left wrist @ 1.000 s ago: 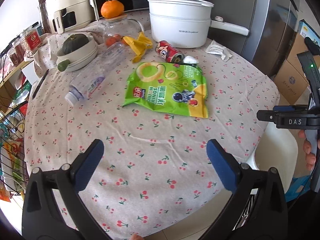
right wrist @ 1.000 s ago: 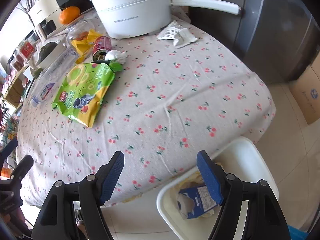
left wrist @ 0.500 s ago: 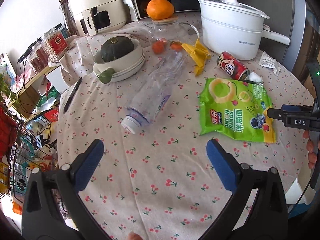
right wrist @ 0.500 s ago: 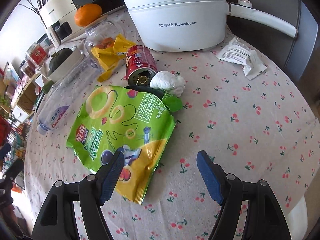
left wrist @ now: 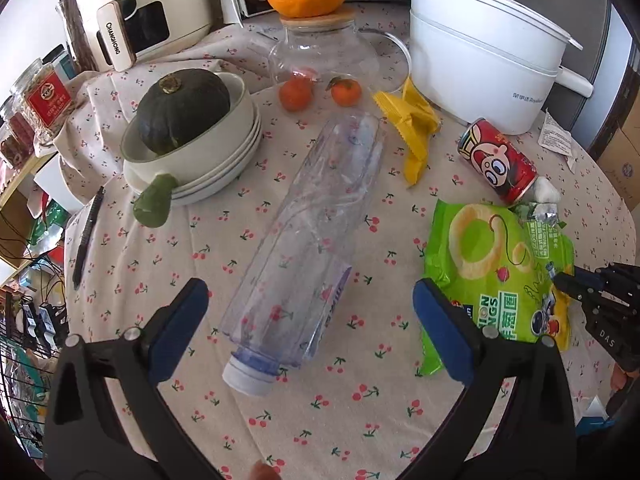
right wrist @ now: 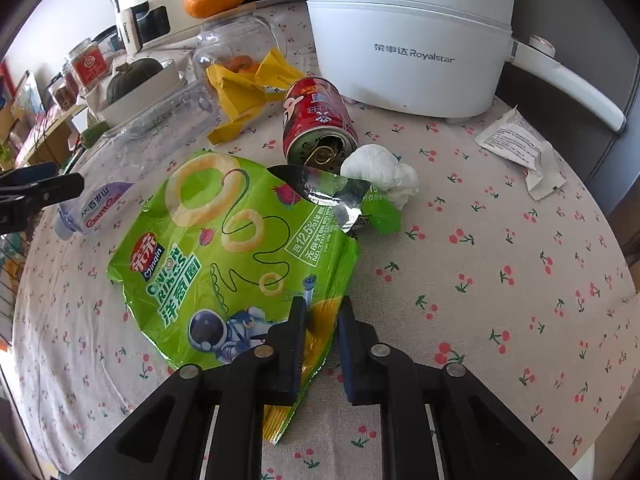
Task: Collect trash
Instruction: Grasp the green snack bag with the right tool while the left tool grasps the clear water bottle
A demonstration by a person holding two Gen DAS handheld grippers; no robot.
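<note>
Left wrist view: angled steeply down, close over the table (left wrist: 360,400), clear bottle (left wrist: 312,232) ahead between the jaws. Right wrist view: same tilt, closer, green snack bag (right wrist: 224,256) at the jaws. Shared: bag, bottle, red can (right wrist: 316,120).

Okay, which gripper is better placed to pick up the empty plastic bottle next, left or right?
Left. The left gripper is open with the plastic bottle lying between its fingers, cap end nearest. The right gripper is closing on the green snack bag, so it is occupied.
</note>
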